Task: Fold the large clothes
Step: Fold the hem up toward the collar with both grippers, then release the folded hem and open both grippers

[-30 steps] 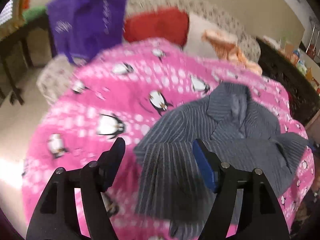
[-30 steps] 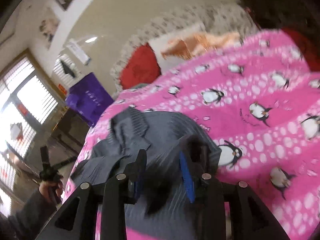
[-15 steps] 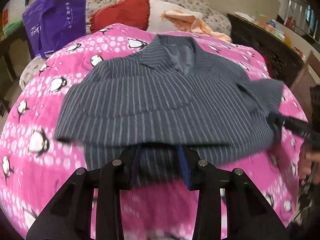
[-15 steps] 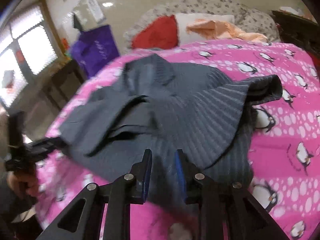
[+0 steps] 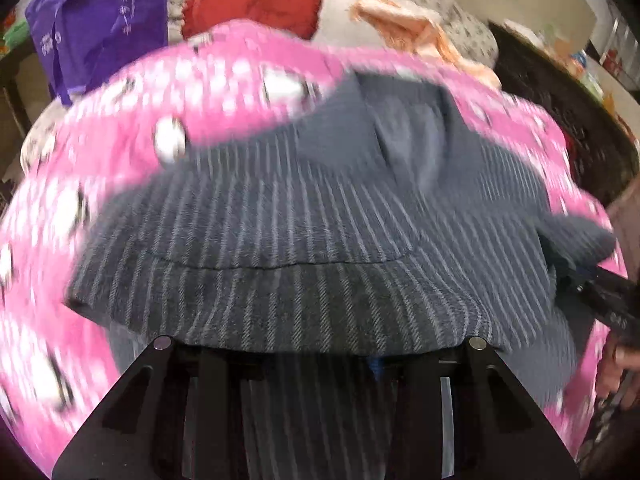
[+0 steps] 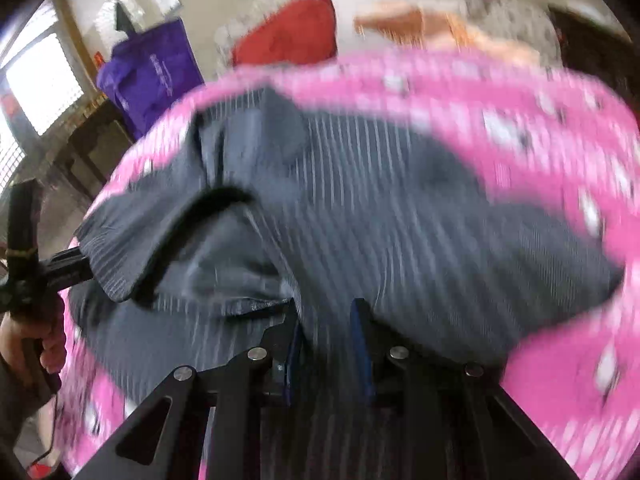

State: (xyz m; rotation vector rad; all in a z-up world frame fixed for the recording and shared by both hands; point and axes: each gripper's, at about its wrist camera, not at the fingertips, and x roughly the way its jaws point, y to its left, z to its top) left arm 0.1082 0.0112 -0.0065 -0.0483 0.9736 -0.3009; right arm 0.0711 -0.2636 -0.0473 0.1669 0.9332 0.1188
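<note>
A grey pinstriped shirt (image 5: pixel 320 216) lies on a pink penguin-print blanket (image 5: pixel 224 80), collar at the far side. My left gripper (image 5: pixel 316 356) is shut on the shirt's near hem, which drapes over and hides the fingertips. In the right wrist view the shirt (image 6: pixel 380 208) fills the middle, and my right gripper (image 6: pixel 326 344) is shut on its near edge, cloth pinched between the blue pads (image 6: pixel 360 344). The left gripper (image 6: pixel 60 268) shows at the left, holding a folded-over sleeve. The right gripper (image 5: pixel 608 300) shows at the right edge of the left wrist view. Both views are motion-blurred.
A red cushion (image 5: pixel 256 4), a white pillow with orange cloth (image 5: pixel 400 28) and a purple bag (image 5: pixel 100 24) lie beyond the blanket. Dark furniture (image 5: pixel 568 112) stands at the right. A window (image 6: pixel 40 88) is at the left in the right wrist view.
Both grippers closed on the shirt's near edge and have lifted and pulled it toward the cameras. The shirt now spreads wider and both views blur with motion.
</note>
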